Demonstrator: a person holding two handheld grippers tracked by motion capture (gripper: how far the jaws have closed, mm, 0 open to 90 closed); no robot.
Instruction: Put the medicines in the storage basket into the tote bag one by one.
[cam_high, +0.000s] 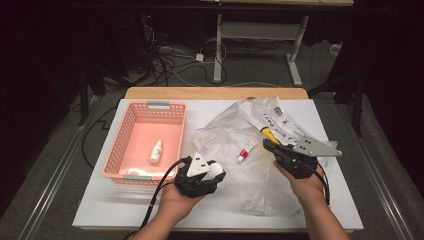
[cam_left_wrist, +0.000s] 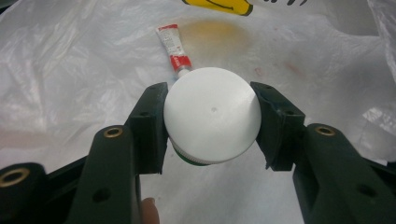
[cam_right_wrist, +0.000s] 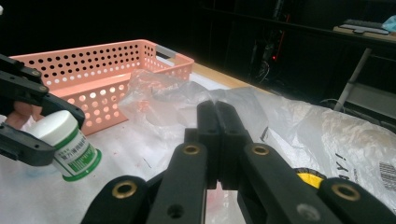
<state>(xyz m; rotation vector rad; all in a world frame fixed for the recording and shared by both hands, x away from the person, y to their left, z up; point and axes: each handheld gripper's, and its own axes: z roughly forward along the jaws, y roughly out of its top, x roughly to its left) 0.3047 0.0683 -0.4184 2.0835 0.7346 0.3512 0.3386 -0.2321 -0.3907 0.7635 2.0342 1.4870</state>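
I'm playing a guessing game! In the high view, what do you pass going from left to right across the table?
Pink basket → small white bottle → left gripper holding a white jar → red-and-white tube → right gripper.

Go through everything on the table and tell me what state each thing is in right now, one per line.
Left gripper: shut on the white jar.
White jar: capped, lifted off the table.
Right gripper: shut, holding nothing visible.
Pink basket: upright, open, a small white bottle inside.
Small white bottle: lying on its side.
Red-and-white tube: capped, lying flat on the plastic bag.
Plastic bag: crumpled, spread on the table.
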